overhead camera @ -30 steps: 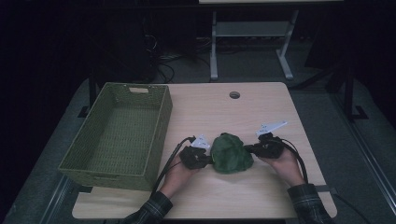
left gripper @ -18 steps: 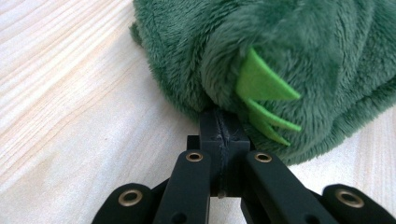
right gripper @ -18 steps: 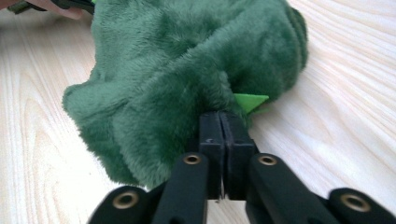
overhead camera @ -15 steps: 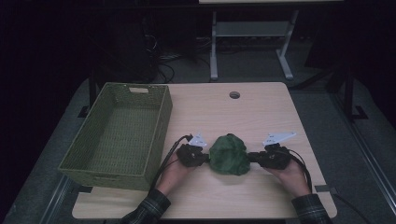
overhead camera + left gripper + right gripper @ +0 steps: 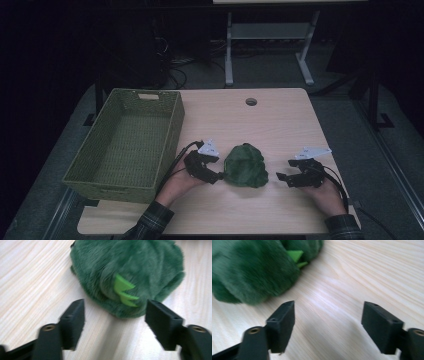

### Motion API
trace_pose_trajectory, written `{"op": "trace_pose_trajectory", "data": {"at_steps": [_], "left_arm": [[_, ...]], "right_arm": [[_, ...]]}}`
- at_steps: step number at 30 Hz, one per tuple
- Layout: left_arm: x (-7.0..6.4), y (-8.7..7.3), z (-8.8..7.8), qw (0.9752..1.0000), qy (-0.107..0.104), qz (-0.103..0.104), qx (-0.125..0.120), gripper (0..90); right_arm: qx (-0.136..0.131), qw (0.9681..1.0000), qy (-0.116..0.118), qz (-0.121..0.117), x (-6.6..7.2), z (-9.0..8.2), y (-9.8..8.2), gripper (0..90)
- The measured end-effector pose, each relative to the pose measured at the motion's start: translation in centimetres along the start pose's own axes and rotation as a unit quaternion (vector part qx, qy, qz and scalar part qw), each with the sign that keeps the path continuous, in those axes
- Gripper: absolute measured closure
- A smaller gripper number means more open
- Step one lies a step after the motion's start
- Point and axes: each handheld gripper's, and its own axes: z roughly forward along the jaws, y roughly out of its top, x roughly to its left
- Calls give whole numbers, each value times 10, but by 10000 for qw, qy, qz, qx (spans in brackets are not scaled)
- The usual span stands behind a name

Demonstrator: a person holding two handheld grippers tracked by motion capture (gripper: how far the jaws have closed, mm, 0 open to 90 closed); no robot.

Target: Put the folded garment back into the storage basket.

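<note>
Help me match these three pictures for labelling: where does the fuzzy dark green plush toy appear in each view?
High view: the fuzzy dark green plush toy lies low and centre on the light wooden table, between the two grippers.
Left gripper view: top centre to right, just beyond the open jaws.
Right gripper view: top left corner, left of the open jaws.
Shared landmark: the toy's bright green felt spikes in both gripper views.
</note>
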Motion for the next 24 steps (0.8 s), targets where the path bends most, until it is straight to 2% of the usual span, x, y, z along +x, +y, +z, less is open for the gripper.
{"op": "trace_pose_trajectory", "data": {"at_steps": [4,6,9,12,19,20,24], "left_arm": [[-6,12,-2,9999,-19,159,-2,217],[-7,18,0,9995,-66,273,124,190],[-7,28,6,9989,-118,395,230,161],[-6,35,12,9982,-201,473,297,140],[-1,41,29,9965,-308,592,503,131],[-2,40,33,9968,-330,527,507,131],[1,39,44,9950,-413,602,682,130]], "right_arm": [[-8,10000,-5,-13,-4,2,-7,176],[16,10000,-33,-50,-5,4,-10,146],[62,9999,-46,-81,-6,5,-11,133],[-6,9997,-153,-193,-6,8,-13,118],[-84,9997,-181,-161,-7,9,-15,91],[-86,9997,-186,-160,-8,9,-15,91],[-85,9996,-212,-161,-8,9,-15,94]]}}
